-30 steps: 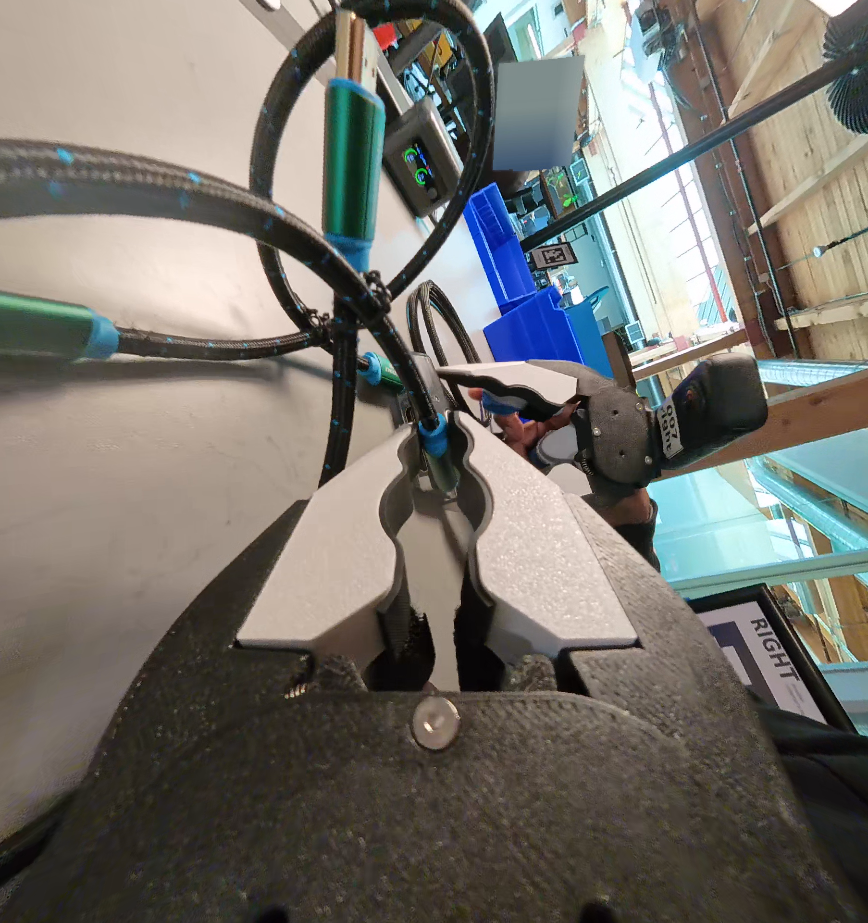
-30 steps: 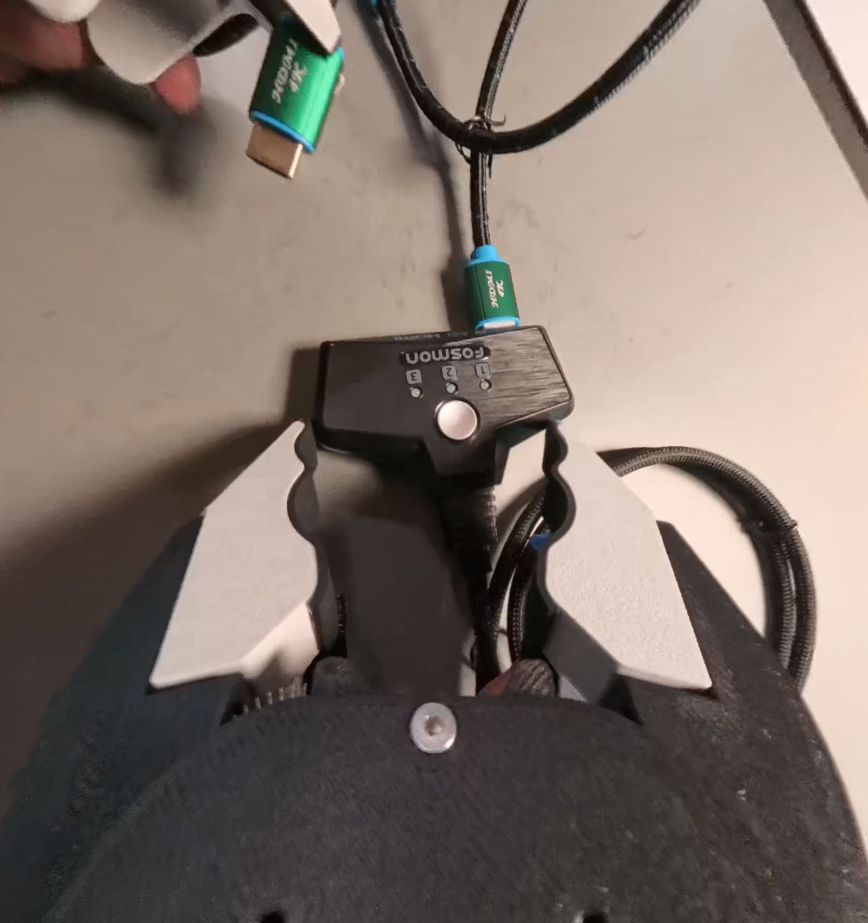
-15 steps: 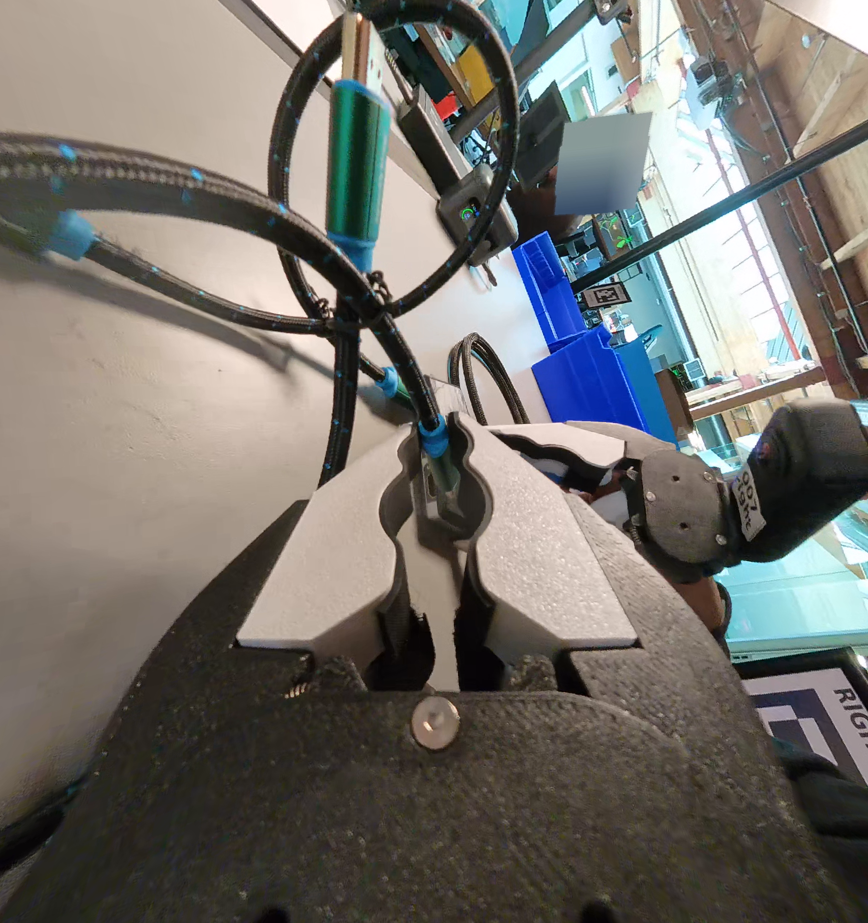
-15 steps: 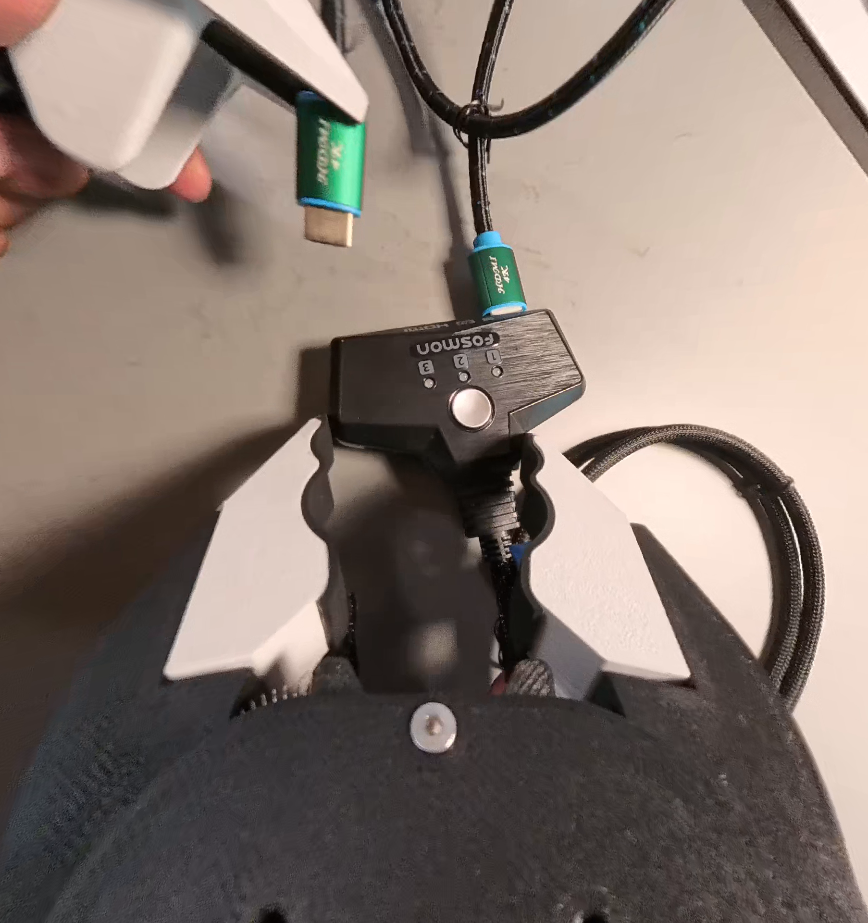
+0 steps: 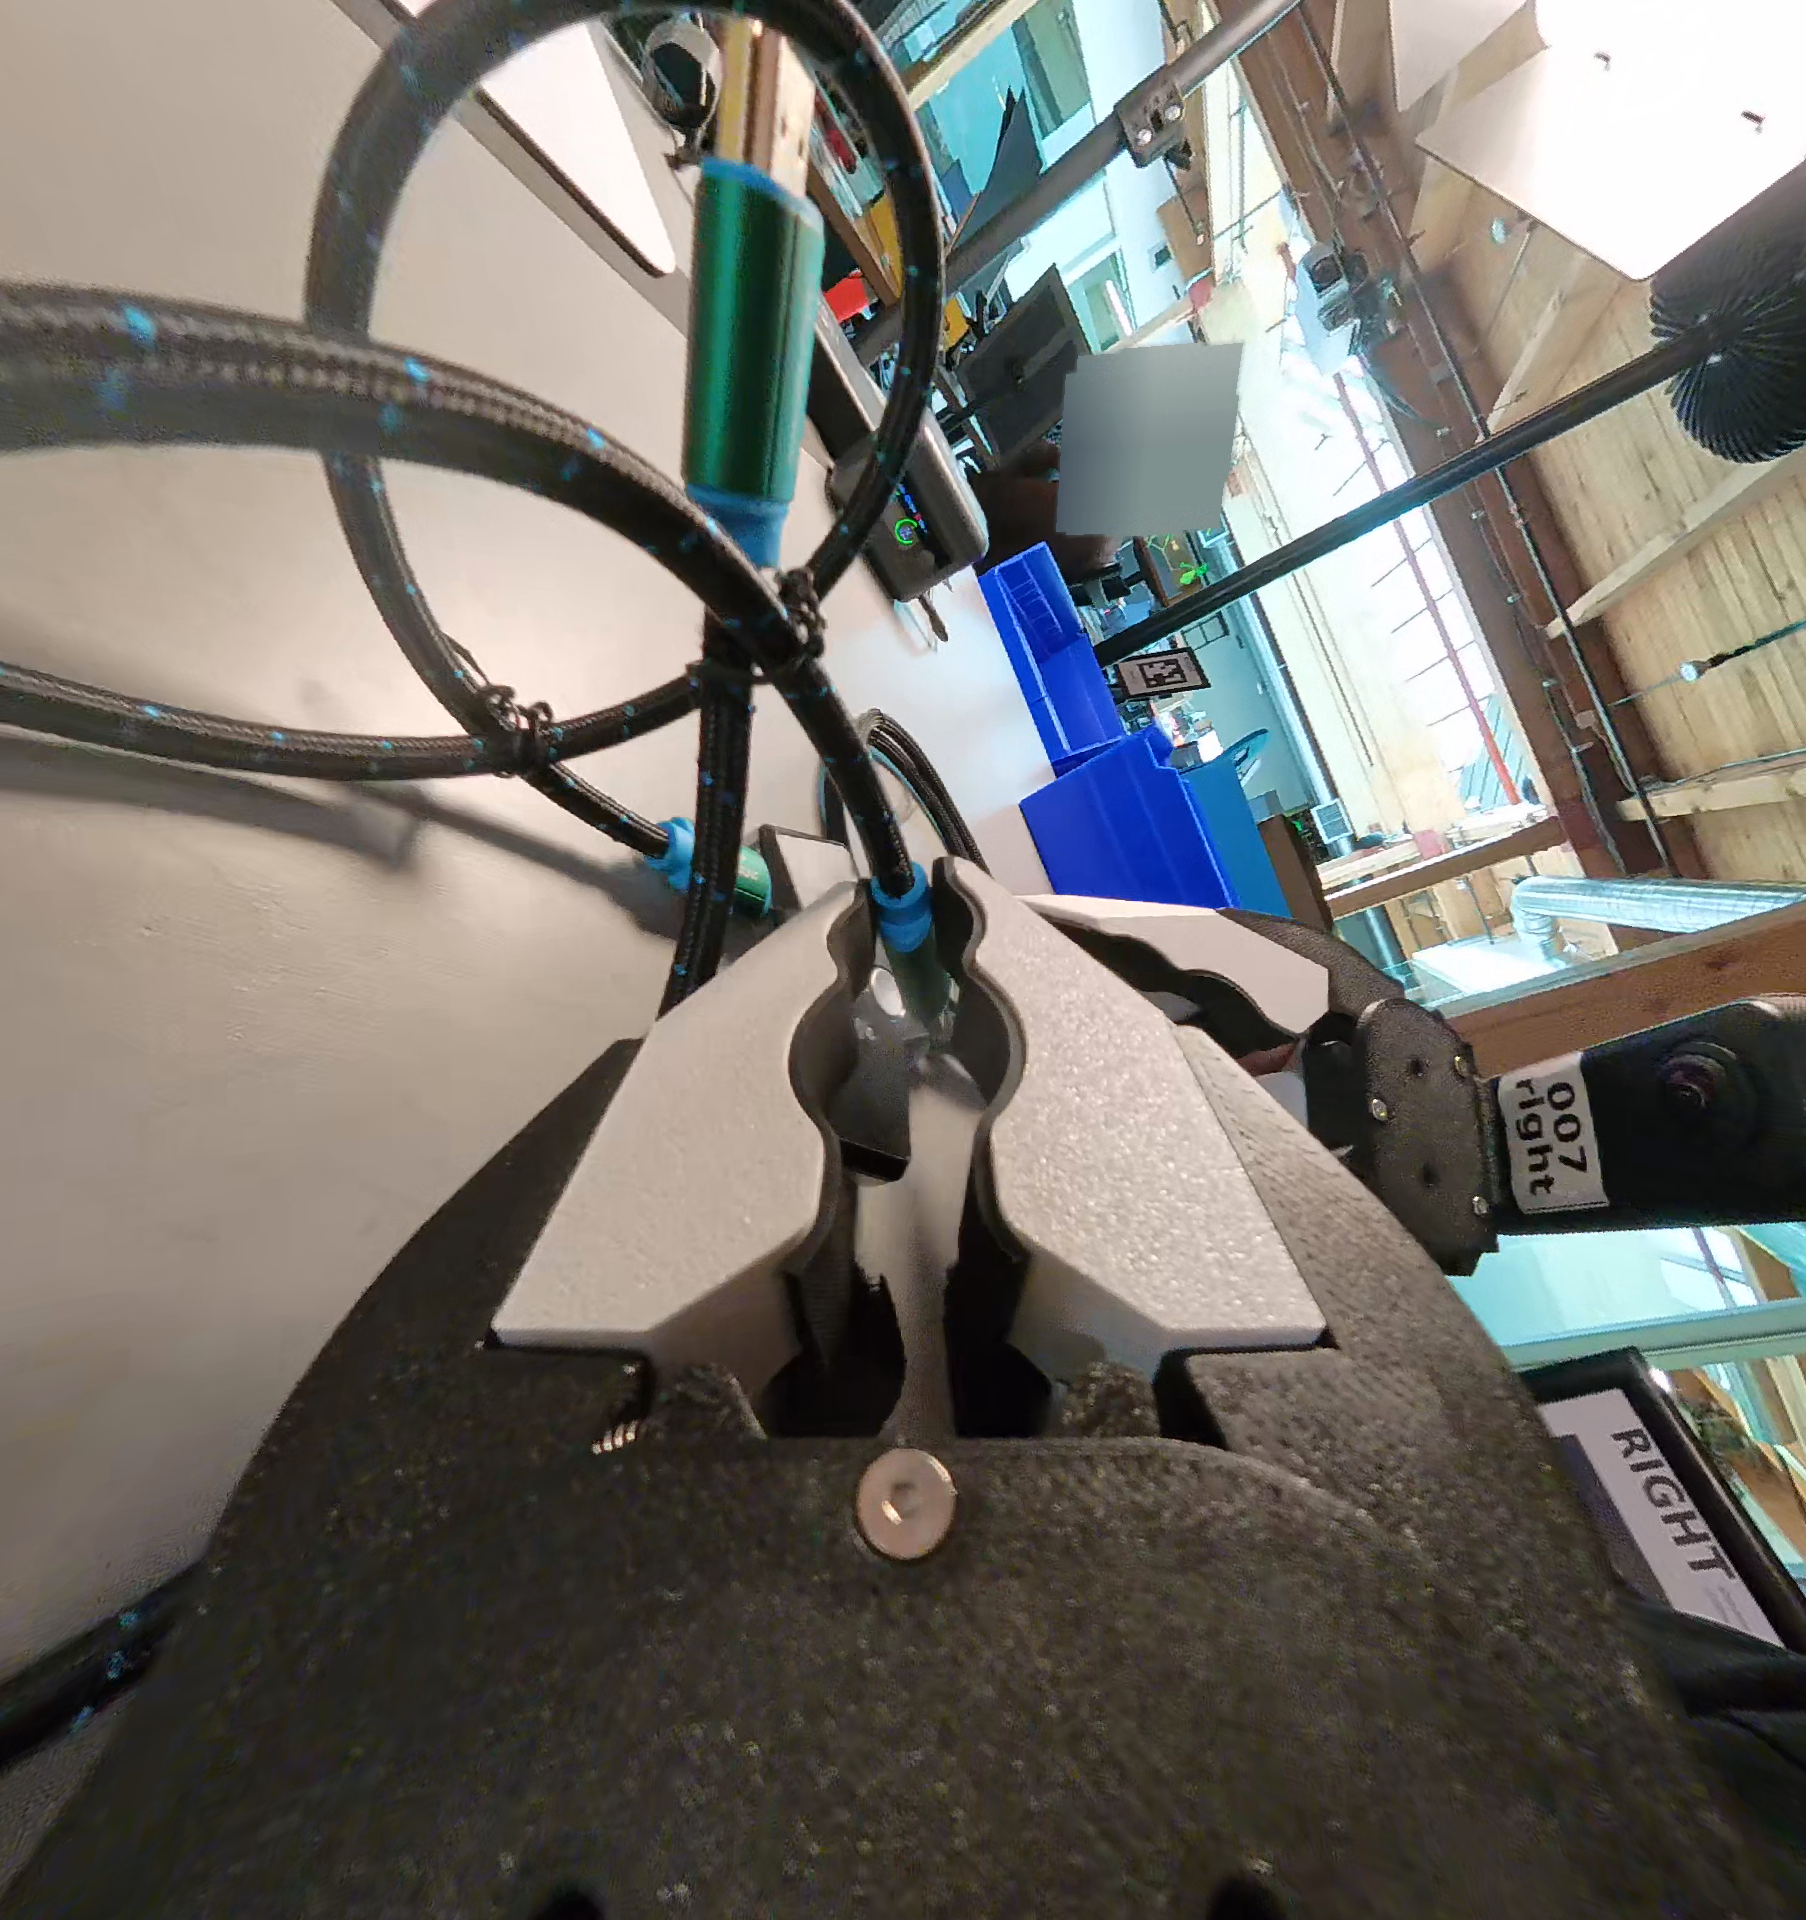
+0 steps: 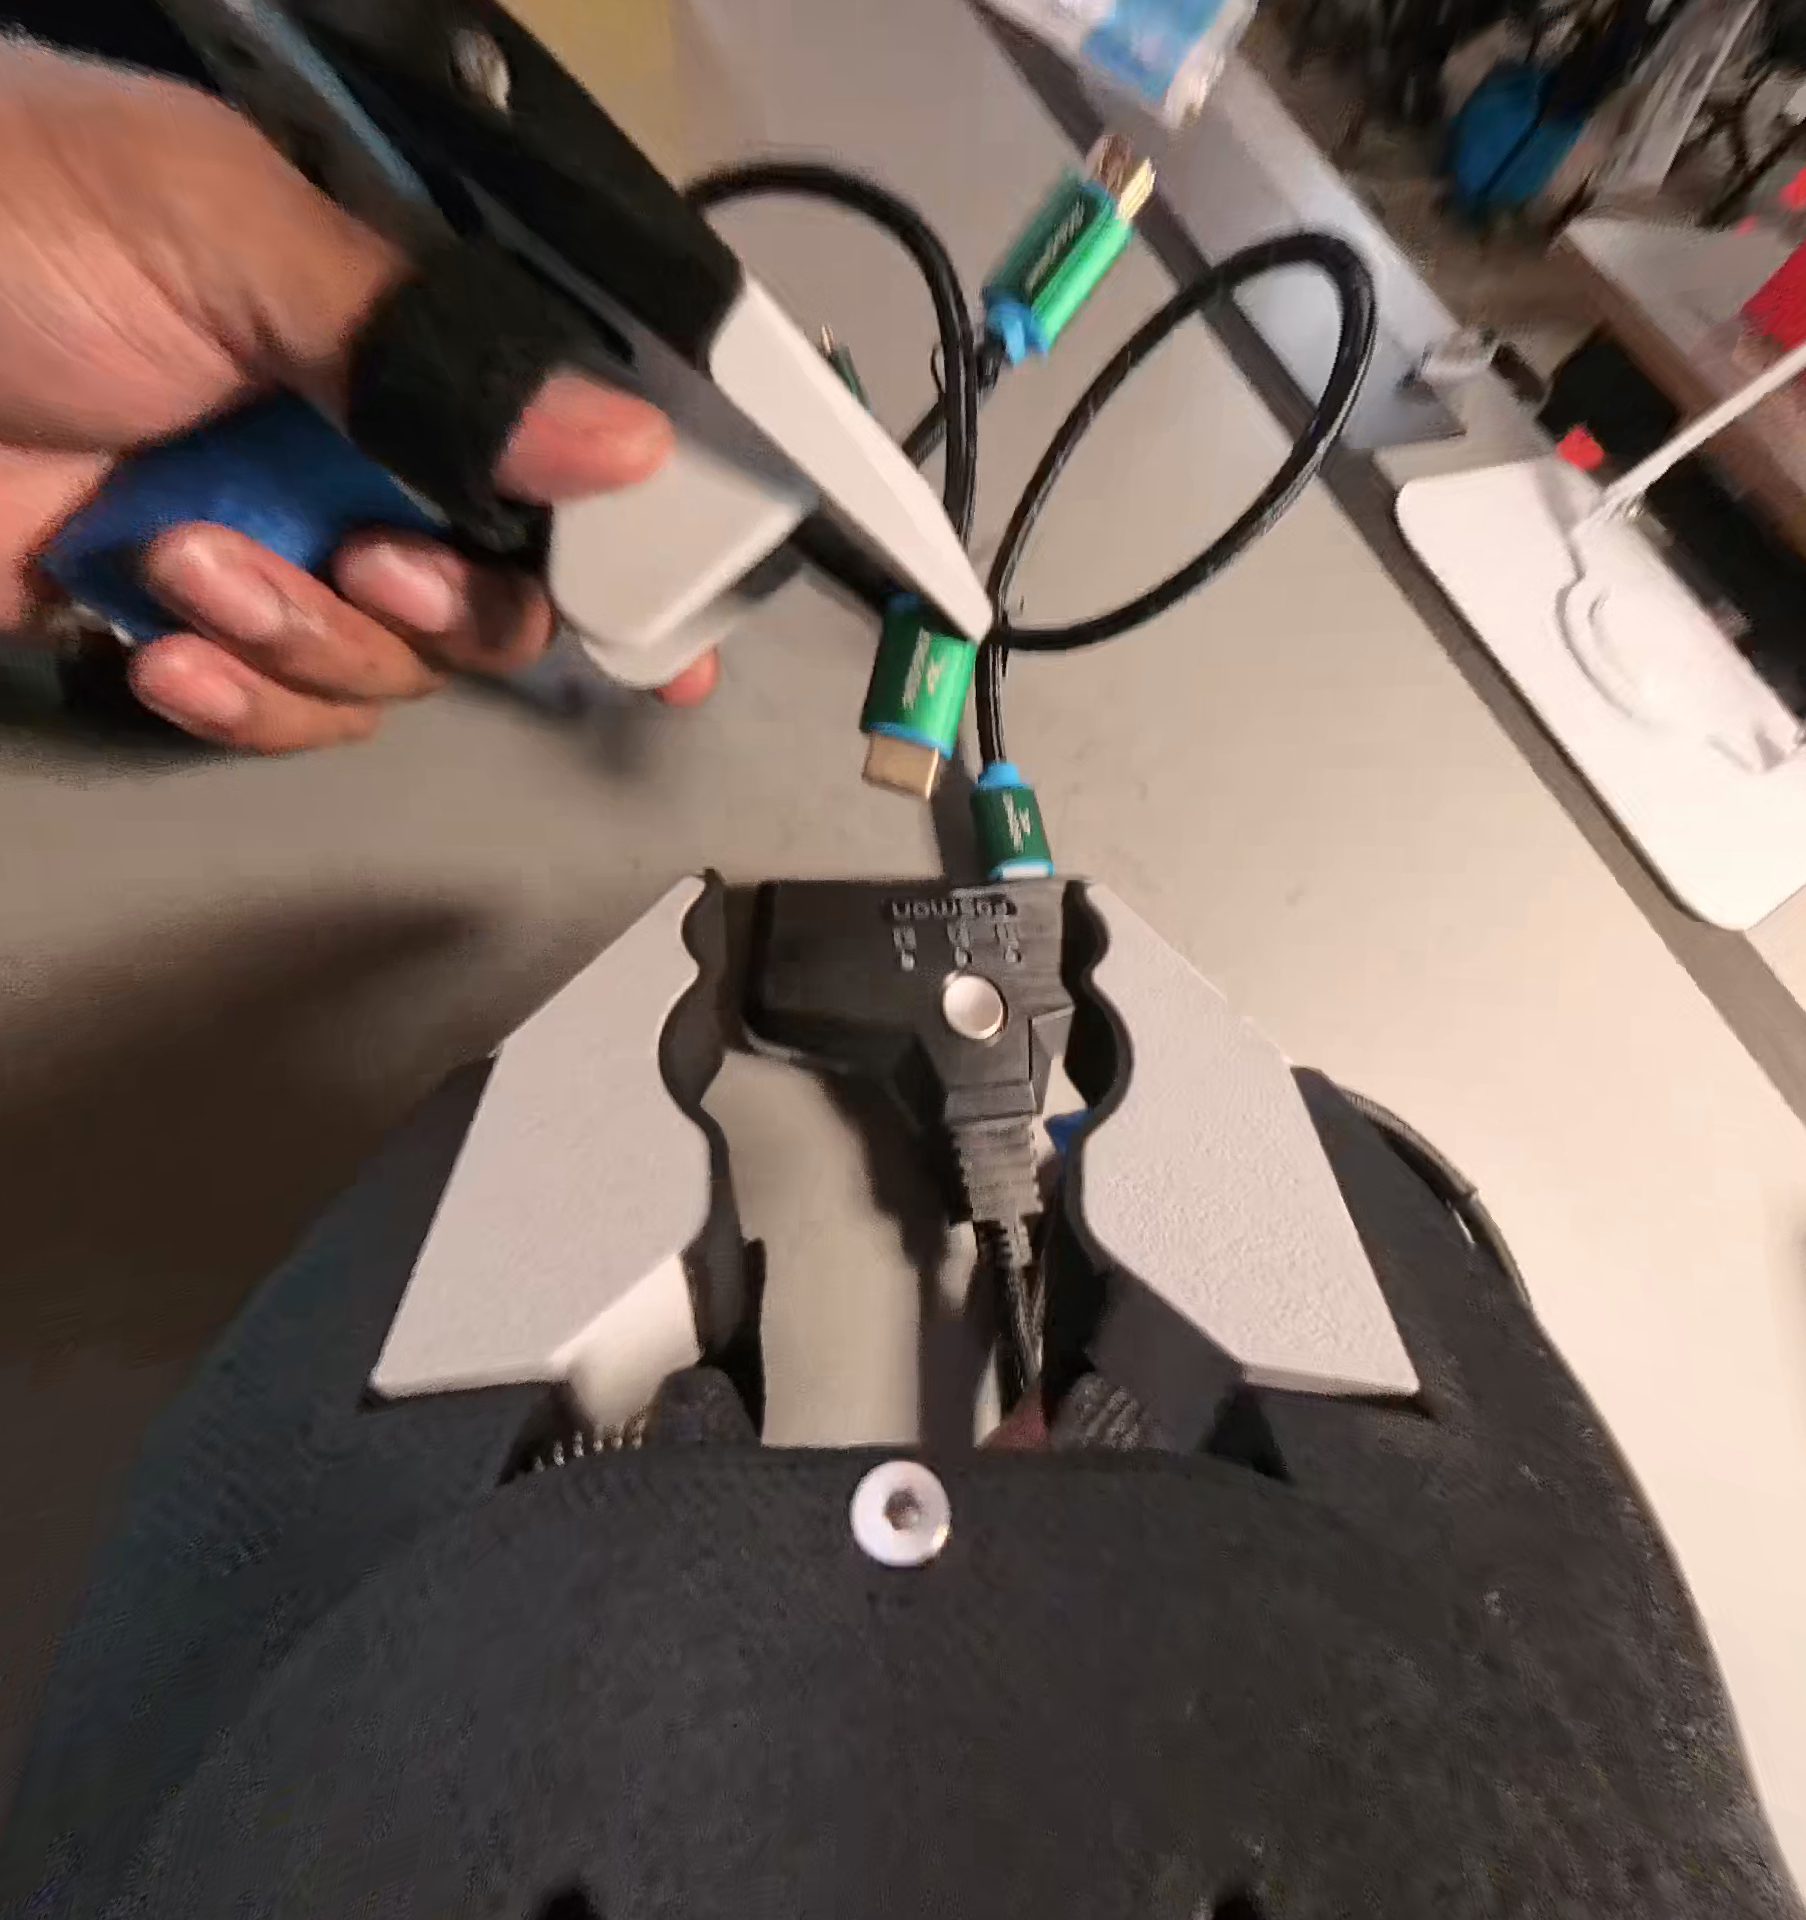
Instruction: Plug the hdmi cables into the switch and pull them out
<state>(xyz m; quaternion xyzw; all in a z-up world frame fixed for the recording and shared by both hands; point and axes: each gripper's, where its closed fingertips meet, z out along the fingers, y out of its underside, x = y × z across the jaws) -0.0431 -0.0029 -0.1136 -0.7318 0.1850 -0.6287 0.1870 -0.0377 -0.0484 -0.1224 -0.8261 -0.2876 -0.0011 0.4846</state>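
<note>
Left wrist view: the left gripper (image 5: 914,914) has its grey tongs drawn narrow around a green plug (image 5: 914,971), whose blue collar sits just at the tips. The plug's braided black cable (image 5: 525,447) rises from the tips and crosses other braided cables in a knot of loops over the grey bench (image 5: 203,1091). A second green plug (image 5: 748,322) stands in the air above the loops, gold tip pointing up. A third plug (image 5: 748,894) lies low on the bench just left of the tips, at the edge of the black switch (image 5: 795,847), which is mostly hidden. The right gripper (image 5: 1221,966) reaches in from the right, close behind the left one. Blue bins (image 5: 1117,810) stand beyond the bench's far edge.

Right wrist view: the right gripper (image 6: 894,904) holds the black switch (image 6: 909,977) between its tongs, which sit fairly wide and press its two sides. One green plug (image 6: 1013,831) is seated in the switch's far face, at its right end. The left gripper (image 6: 940,613), held by a hand (image 6: 182,416), carries another green plug (image 6: 914,696) in the air just above and left of the seated one, gold tip pointing down toward the switch and not touching it. A loose green plug (image 6: 1065,260) hangs farther back, blurred. A white base plate (image 6: 1626,686) lies by the bench's right edge.
</note>
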